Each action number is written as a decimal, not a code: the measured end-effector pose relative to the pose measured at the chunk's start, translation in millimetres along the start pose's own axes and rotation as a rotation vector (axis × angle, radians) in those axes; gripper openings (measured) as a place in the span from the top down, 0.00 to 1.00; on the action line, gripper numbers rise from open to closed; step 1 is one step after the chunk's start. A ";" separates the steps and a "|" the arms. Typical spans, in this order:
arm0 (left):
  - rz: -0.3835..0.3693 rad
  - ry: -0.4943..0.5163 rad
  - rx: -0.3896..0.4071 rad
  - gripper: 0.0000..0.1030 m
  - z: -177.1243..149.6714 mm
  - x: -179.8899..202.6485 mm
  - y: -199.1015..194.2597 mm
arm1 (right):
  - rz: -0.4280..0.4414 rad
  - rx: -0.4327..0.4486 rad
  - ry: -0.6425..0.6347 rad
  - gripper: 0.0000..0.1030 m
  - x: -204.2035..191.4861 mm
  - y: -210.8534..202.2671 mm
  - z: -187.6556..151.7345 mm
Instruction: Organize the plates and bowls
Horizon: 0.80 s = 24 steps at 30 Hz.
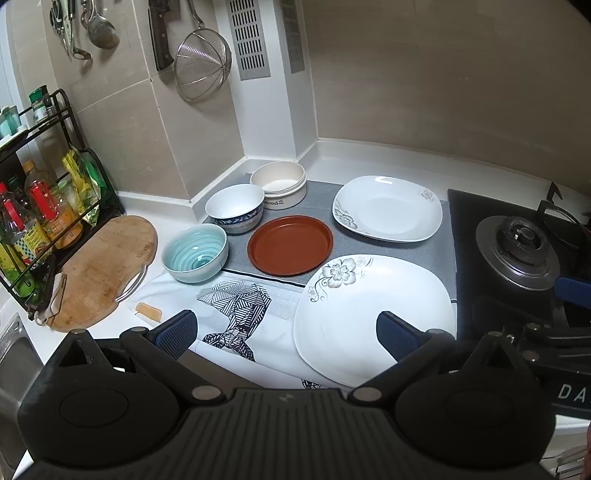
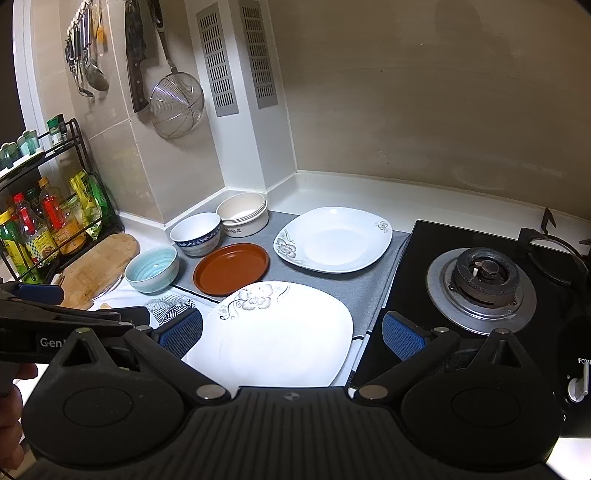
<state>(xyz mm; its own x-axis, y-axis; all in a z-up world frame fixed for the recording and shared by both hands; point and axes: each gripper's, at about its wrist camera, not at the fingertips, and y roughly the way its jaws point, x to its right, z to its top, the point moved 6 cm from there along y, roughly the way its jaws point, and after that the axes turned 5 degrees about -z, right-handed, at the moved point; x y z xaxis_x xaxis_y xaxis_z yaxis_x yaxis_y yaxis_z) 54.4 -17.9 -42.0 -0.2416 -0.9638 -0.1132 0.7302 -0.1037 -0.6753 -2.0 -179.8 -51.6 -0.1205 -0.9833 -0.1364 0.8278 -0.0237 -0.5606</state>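
While both of your hand-held grippers, left point(image 1: 284, 332) and right point(image 2: 291, 334), hover open and empty, the big flowered plate point(image 2: 280, 332) lies on the worktop point(image 2: 332, 192) directly beneath the right one's spread jaws.

A round wooden cutting board point(image 1: 105, 267) lay at nine o'clock, beside a black rack of bottles point(image 1: 35, 221). A wire strainer point(image 1: 202, 62) and a cleaver point(image 1: 161, 35) hung at eleven. A gas burner point(image 2: 480, 286) sat at three o'clock.

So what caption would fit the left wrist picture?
Open left claw above a counter with two white plates, a brown plate and three bowls.
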 end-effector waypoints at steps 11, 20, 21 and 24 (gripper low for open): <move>0.002 0.000 0.015 0.00 2.5 4.0 -3.6 | -0.016 0.014 0.017 0.00 10.2 -5.8 2.8; 0.014 -0.005 0.027 0.00 2.3 2.7 -9.2 | -0.004 0.028 0.016 0.00 9.5 -10.8 4.3; 0.014 -0.006 0.028 0.00 1.7 1.5 -10.2 | -0.003 0.029 0.014 0.00 9.2 -11.4 4.3; 0.015 -0.009 0.028 0.00 0.3 -0.1 -12.1 | 0.000 0.027 0.012 0.00 7.4 -11.9 4.6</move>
<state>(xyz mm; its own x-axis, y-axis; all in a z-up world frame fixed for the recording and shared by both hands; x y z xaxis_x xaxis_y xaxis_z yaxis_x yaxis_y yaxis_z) 45.8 -16.6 -33.6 -0.2243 -0.9675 -0.1165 0.7512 -0.0955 -0.6531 -10.2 -187.7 -42.2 -0.1269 -0.9811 -0.1459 0.8424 -0.0290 -0.5381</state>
